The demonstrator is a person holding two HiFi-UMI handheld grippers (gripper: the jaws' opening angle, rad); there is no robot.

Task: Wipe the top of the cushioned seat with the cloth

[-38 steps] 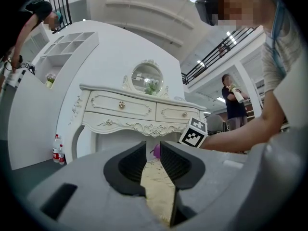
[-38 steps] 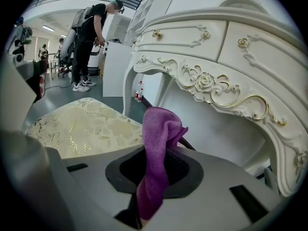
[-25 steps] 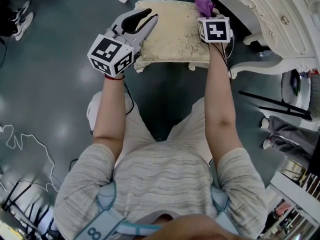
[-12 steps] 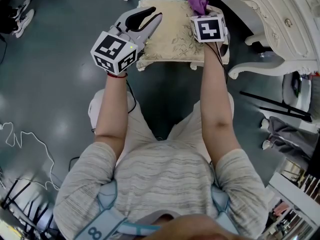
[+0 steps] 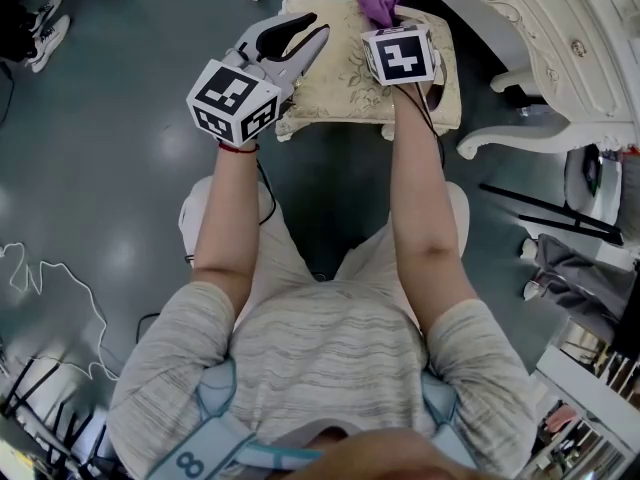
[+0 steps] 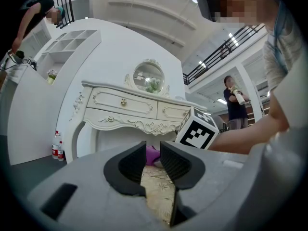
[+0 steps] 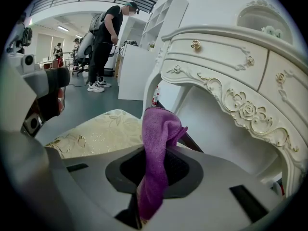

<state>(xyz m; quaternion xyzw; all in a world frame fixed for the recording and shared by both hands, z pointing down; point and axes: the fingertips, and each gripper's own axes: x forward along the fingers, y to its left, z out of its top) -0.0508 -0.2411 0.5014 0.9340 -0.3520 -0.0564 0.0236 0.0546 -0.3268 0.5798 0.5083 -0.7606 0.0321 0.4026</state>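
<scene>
The cushioned seat (image 5: 345, 83) is a cream stool with a gold floral top, straight ahead of me in the head view. My right gripper (image 5: 392, 23) hangs over the seat's far middle, shut on a purple cloth (image 5: 377, 4) that pokes out past its jaws. In the right gripper view the cloth (image 7: 159, 129) runs up between the jaws, with the seat (image 7: 96, 134) below and to the left. My left gripper (image 5: 300, 36) hovers at the seat's left edge, jaws narrowly open with nothing in them. Through its gap I see the seat (image 6: 156, 196) and the cloth (image 6: 153, 154).
A white carved dressing table (image 5: 540, 28) stands behind and right of the seat, its curved leg (image 5: 520, 133) close to the seat's right corner. Black rods (image 5: 550, 208) lie on the floor at right. A white cable (image 5: 50, 288) trails at left. People stand in the background.
My right gripper has carried the cloth leftward across the far part of the seat. The left gripper has shifted slightly right and stays at the seat's left edge.
</scene>
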